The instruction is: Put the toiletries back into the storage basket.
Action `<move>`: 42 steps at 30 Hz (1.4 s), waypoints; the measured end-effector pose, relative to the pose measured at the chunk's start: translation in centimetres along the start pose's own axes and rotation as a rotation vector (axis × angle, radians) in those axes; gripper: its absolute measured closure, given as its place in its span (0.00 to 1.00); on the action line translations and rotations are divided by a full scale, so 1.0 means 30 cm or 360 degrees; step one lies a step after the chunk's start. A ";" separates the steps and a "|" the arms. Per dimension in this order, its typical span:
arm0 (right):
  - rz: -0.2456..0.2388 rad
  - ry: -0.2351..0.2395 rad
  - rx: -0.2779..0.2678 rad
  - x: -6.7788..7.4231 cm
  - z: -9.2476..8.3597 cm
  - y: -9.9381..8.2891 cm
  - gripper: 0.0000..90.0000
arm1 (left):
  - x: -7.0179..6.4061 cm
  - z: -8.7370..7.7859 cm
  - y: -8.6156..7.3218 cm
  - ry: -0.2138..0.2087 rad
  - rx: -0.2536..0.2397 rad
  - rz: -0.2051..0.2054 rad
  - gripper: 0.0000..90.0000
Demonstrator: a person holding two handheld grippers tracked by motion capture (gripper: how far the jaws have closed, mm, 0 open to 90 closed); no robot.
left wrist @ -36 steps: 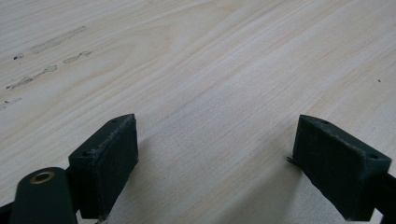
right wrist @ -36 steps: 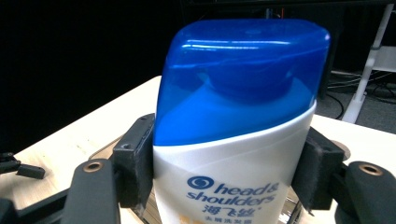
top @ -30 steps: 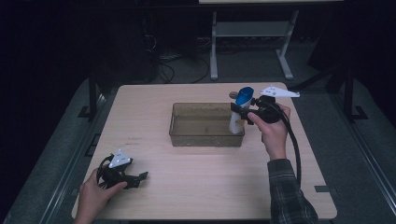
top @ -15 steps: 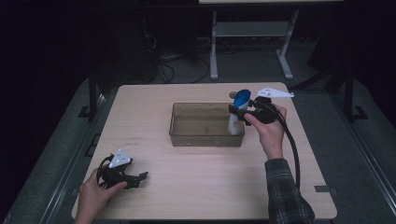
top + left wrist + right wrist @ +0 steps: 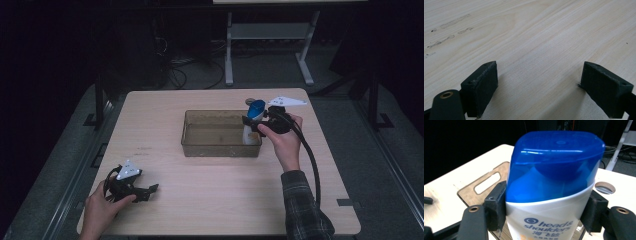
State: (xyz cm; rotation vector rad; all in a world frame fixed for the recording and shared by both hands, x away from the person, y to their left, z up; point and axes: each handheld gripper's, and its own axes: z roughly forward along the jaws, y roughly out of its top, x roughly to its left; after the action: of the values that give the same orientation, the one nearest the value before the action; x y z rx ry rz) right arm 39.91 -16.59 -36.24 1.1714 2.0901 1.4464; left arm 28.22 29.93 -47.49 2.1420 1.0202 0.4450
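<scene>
While the right gripper holds the shampoo bottle upright at the right end of the clear bin, the relation that matters is bottle to bin — the bottle's long axis stands vertical, and it hangs at the bin's right wall, so that whether its base is inside the bin or just outside cannot be told from the high view. In the right gripper view the two black pads press on the bottle's flanks just below the cap, so this gripper is clamped on the bottle, gripping it across its width. The bottle has a white body with dark blue lettering and a glossy, translucent blue cap that slopes at its lower edge; its surface looks smooth and slippery, so I judge the grip should stay firm. The left gripper rests low near the table's front left corner, well apart from the bin; in the left gripper view its jaws stand wide apart with bare wood between them. The right hand is plainly the nearer one — any coming lowering or lifting is its work.
</scene>
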 end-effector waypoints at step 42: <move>-0.0029 -0.0015 0.0226 -0.009 0.068 -0.074 0.36 | 0.000 0.000 0.000 0.0000 0.0000 -0.0001 0.14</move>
State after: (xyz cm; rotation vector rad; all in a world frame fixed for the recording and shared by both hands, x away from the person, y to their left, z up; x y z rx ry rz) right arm 40.47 -15.88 -39.13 1.2046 2.2219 1.2996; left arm 28.21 29.93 -47.49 2.1418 1.0206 0.4448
